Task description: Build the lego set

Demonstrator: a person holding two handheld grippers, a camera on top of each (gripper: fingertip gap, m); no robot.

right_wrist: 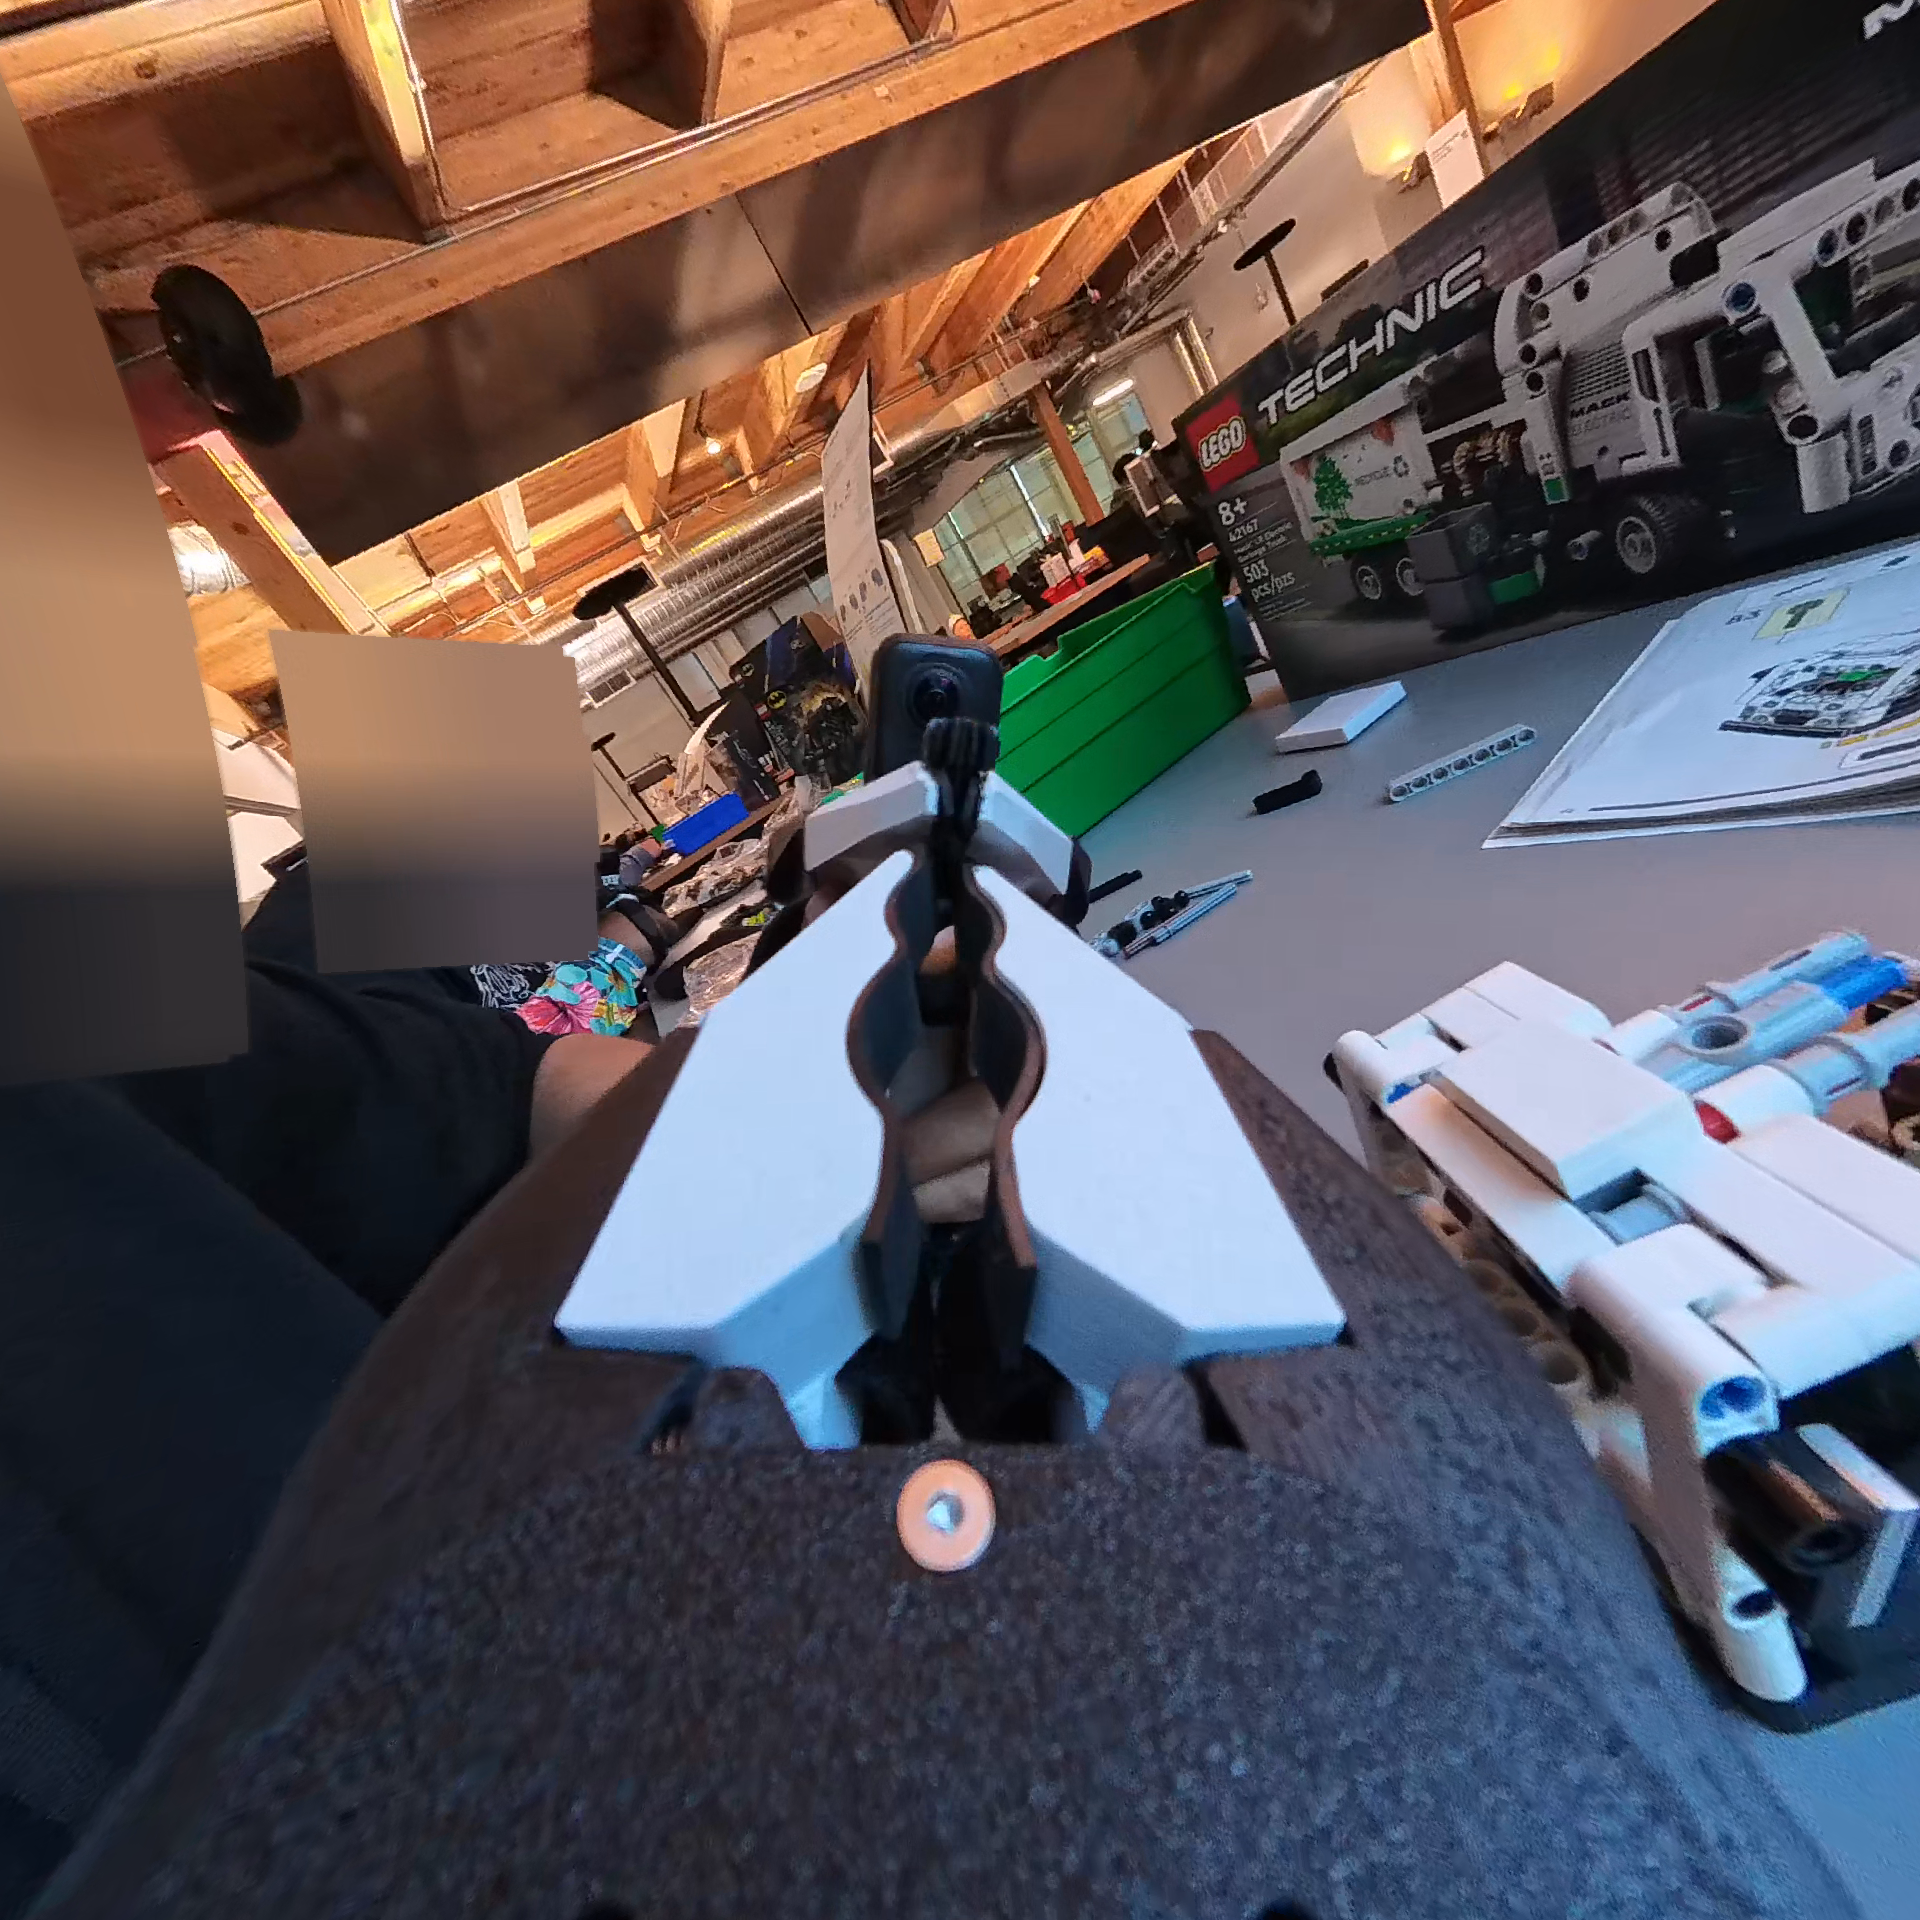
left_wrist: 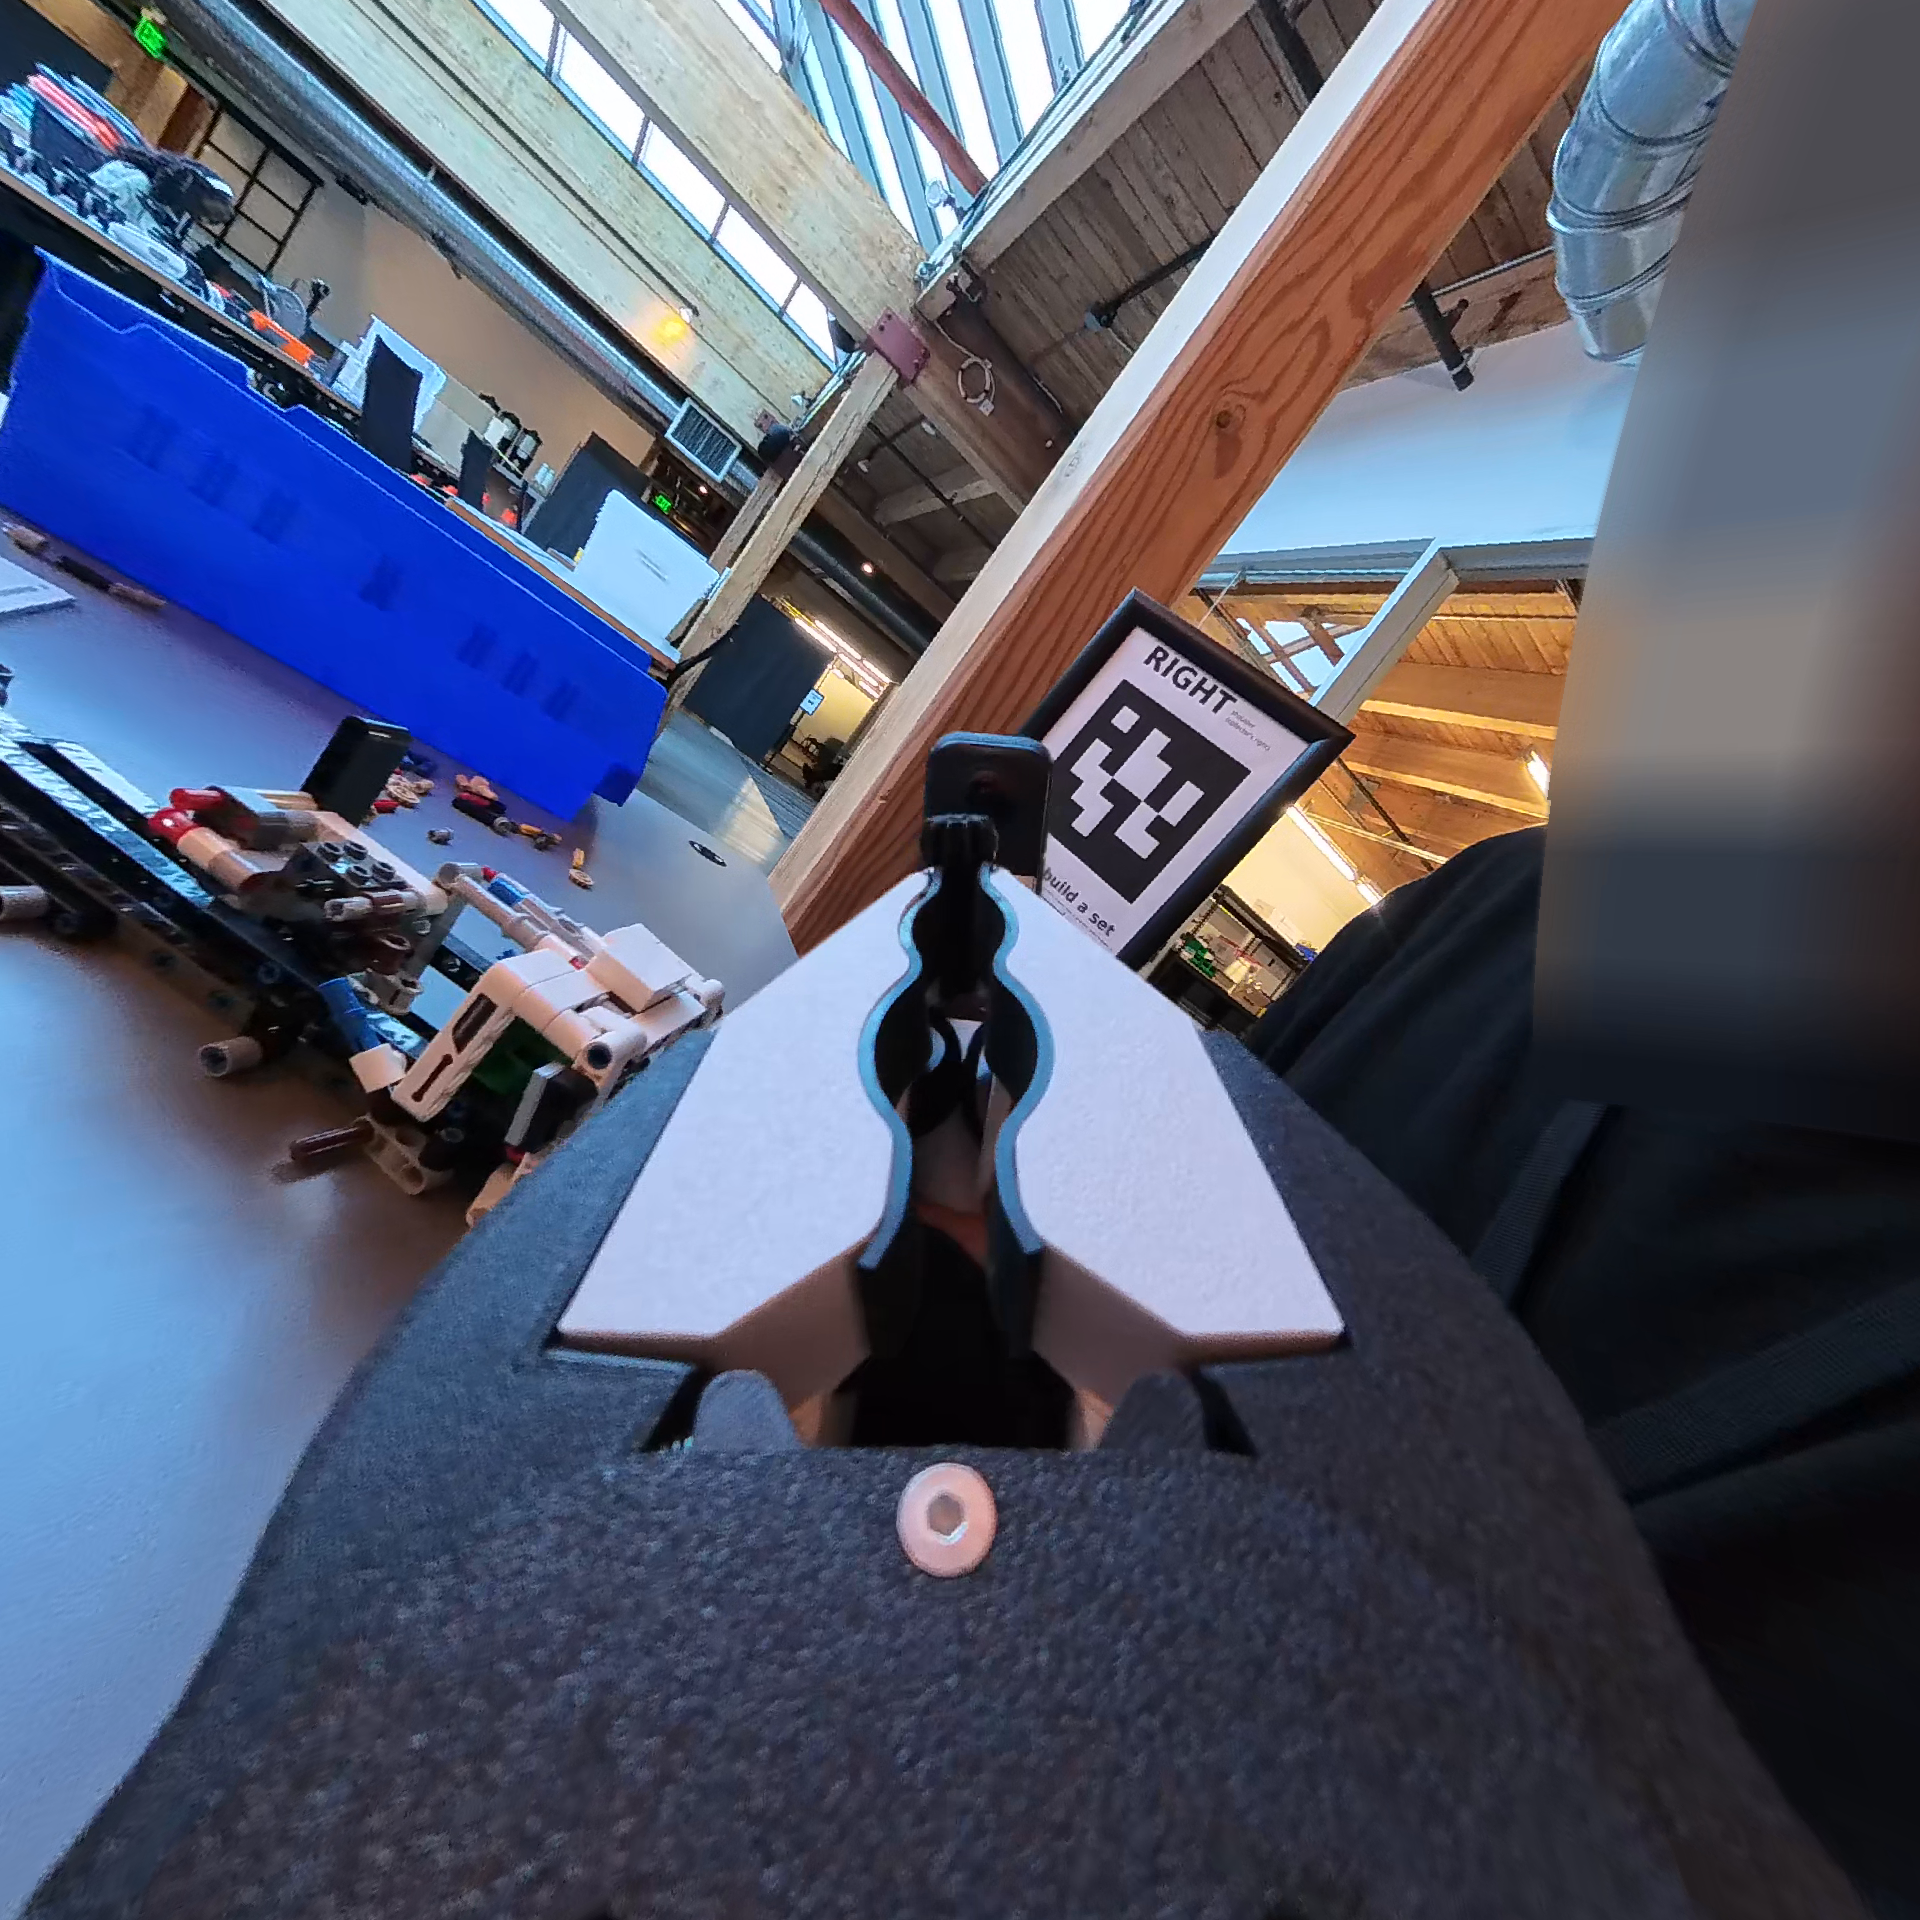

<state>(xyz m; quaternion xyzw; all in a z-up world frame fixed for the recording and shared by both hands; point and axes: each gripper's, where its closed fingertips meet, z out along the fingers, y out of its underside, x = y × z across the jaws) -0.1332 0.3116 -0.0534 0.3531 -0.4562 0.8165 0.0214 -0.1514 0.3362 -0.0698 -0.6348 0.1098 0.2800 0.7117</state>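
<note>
My two grippers meet tip to tip above the near table edge. My left gripper (left_wrist: 961, 883) has its jaws together on a small black ridged part (left_wrist: 961, 836). My right gripper (right_wrist: 951, 847) is likewise shut on the same black part (right_wrist: 956, 753), which sticks up between the tips. The left gripper's white fingers (right_wrist: 868, 821) and camera (right_wrist: 935, 696) show just behind it. The half-built white and black lego truck (left_wrist: 499, 997) lies on the grey table to my left gripper's left, and it also shows in the right wrist view (right_wrist: 1610, 1195).
A blue bin (left_wrist: 312, 520), a black block (left_wrist: 358, 764) and loose pieces (left_wrist: 499, 810) lie beyond the model. A green bin (right_wrist: 1122, 707), the set's box (right_wrist: 1558, 416), an open instruction booklet (right_wrist: 1714, 727), a grey beam (right_wrist: 1460, 777) and axles (right_wrist: 1174, 914) lie ahead. A person in dark clothing (left_wrist: 1662, 1247) sits close. Both grippers' tips are close together, under 4 cm apart. Both grippers' tips are roughly 15 centimetres from the black block (left_wrist: 358, 764).
</note>
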